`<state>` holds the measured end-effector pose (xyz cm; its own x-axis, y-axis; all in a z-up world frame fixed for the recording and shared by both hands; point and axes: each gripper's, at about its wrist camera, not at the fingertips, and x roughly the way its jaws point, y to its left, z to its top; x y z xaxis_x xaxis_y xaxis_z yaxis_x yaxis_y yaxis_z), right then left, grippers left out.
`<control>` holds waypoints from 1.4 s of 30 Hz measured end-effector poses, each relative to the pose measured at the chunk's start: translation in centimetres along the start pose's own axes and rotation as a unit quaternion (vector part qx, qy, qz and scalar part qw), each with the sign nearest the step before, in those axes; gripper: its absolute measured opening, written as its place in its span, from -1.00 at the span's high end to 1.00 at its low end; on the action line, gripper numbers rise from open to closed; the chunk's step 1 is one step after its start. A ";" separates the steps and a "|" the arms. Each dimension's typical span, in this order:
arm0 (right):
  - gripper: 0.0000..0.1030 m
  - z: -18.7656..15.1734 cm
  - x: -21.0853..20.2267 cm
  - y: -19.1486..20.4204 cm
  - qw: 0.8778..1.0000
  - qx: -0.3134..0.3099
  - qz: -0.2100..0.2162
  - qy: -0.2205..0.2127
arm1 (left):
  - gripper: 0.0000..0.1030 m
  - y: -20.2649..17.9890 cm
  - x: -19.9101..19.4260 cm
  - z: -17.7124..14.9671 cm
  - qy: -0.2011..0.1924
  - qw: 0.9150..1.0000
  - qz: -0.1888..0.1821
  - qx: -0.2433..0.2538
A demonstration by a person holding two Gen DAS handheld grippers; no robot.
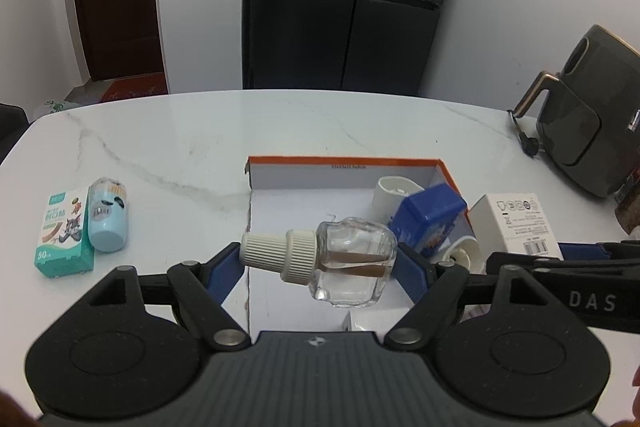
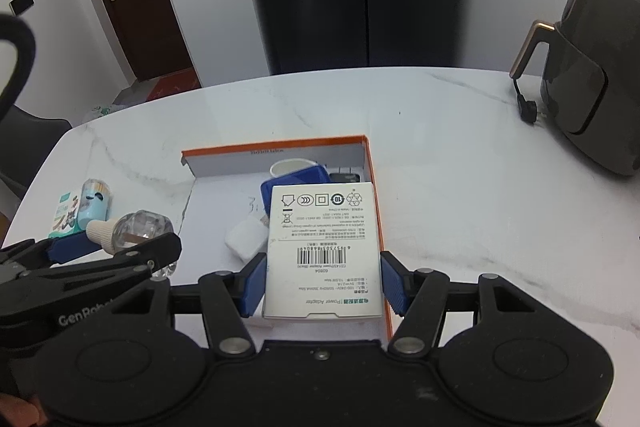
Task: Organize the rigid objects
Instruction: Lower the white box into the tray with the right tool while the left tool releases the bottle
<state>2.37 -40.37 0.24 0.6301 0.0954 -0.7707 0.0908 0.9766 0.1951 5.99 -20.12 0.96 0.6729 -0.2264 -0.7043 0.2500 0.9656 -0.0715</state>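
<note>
My left gripper (image 1: 320, 263) is shut on a clear glass bottle (image 1: 352, 263) with a ribbed white cap, held sideways above the left part of an orange-rimmed white box (image 1: 344, 159). My right gripper (image 2: 323, 283) is shut on a white power adapter box (image 2: 323, 247), held over the right side of the orange-rimmed box (image 2: 280, 143). Inside the box lie a blue container (image 1: 428, 215), a white cup (image 1: 394, 189) and a small white block (image 2: 246, 239). The bottle (image 2: 140, 227) and left gripper also show at left in the right wrist view.
A green plaster box (image 1: 64, 235) and a light blue cotton swab tube (image 1: 107, 215) lie on the white marble table (image 1: 180, 135) at left. A dark air fryer (image 1: 592, 115) with its plug stands at the far right. A black fridge and a brown door are behind.
</note>
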 end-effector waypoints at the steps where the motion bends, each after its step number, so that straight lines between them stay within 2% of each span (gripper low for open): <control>1: -0.38 0.2 0.1 0.0 1.000 -0.001 0.000 -0.001 | -0.58 0.1 0.3 0.3 0.000 1.000 0.002 0.000; 27: -0.38 7.1 4.4 0.3 1.000 -0.010 0.002 -0.016 | -0.58 0.4 4.5 4.2 0.002 1.000 -0.002 0.005; 32: -0.43 8.4 5.4 0.4 0.999 -0.016 0.020 -0.026 | -0.58 0.5 5.4 4.3 0.010 1.000 -0.006 0.004; 33: -0.50 8.5 5.4 0.4 0.999 -0.016 0.027 -0.028 | -0.58 0.5 5.5 4.4 0.011 1.000 -0.006 0.005; 36: -0.51 8.5 4.9 -0.1 0.999 -0.011 0.026 -0.039 | -0.58 0.5 6.0 4.5 0.015 1.000 -0.010 0.005; 42: -0.51 7.3 2.5 -2.6 0.997 0.035 0.026 -0.061 | -0.58 0.1 7.2 4.6 0.024 1.000 -0.017 0.008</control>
<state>9.32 -44.11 2.27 0.7242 0.1181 -0.6794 0.1055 0.9547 0.2784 14.08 -22.20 -0.81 0.6304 -0.2522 -0.7342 0.2829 0.9553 -0.0852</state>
